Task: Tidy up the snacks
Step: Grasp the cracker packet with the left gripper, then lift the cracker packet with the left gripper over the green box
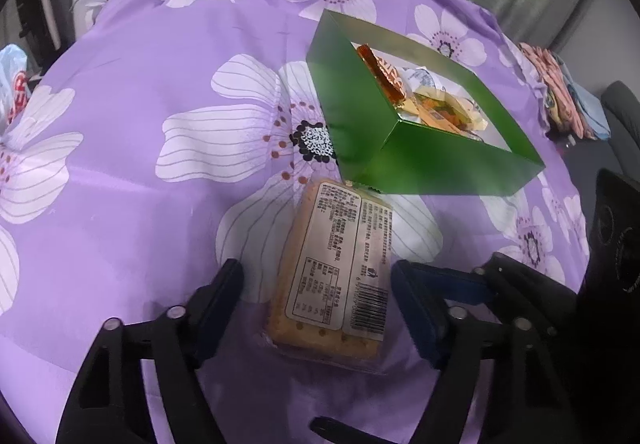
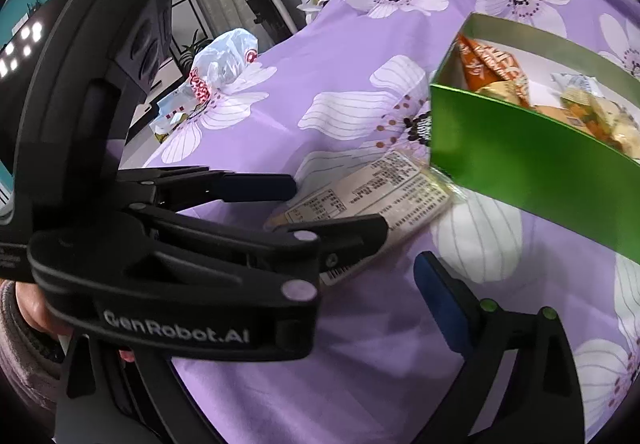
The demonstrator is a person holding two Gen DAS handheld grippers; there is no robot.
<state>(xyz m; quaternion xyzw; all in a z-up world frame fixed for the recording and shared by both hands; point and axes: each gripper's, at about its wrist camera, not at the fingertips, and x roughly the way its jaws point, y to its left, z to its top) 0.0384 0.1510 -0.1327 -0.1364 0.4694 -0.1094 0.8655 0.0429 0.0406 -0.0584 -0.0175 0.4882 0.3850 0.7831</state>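
Observation:
A clear-wrapped cracker pack [image 1: 336, 268] with a white label lies on the purple flowered cloth, its far end against a green box [image 1: 424, 164]. The box holds several wrapped snacks [image 1: 436, 100]. My left gripper [image 1: 318, 288] is open, its fingers either side of the pack's near end, not touching it. In the right wrist view the left gripper [image 2: 332, 208] straddles the pack [image 2: 384, 188]. My right gripper is open and empty; only its right finger [image 2: 444, 304] shows, the left one hidden behind the left gripper. The green box [image 2: 532, 168] is at upper right.
A crumpled plastic bag [image 2: 224, 64] lies at the far left of the table. Folded cloths [image 1: 560, 92] sit at the table's far right edge. The right gripper's body [image 1: 616, 244] is at the right edge of the left wrist view.

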